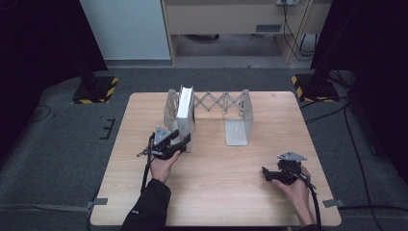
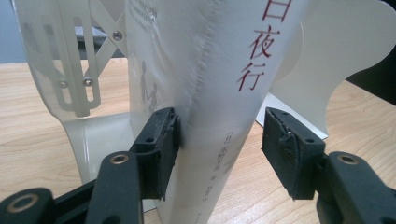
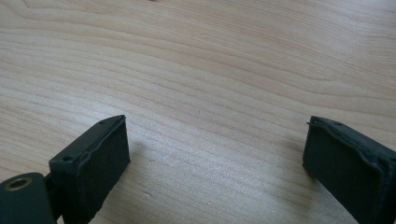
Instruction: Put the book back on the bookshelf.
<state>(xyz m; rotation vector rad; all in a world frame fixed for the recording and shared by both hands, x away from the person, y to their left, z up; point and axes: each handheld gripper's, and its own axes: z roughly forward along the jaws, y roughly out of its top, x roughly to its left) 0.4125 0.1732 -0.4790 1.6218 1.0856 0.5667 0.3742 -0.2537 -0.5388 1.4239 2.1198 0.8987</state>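
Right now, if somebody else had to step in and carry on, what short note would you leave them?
Left tool: astride the spine of the white book; one pad touches it, the other stands off, so the grip is loose.
Right tool: open, holding nothing, resting low over the wooden table at the near right.
Book: upright in the left end of the expandable bookstand, against its left plate.
Done: the book stands in the rack.
Left: probably draw the left tool back off the book.

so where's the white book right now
The white book stands upright in the left end of the expanding rack at the table's far side, between the left gripper jaws.
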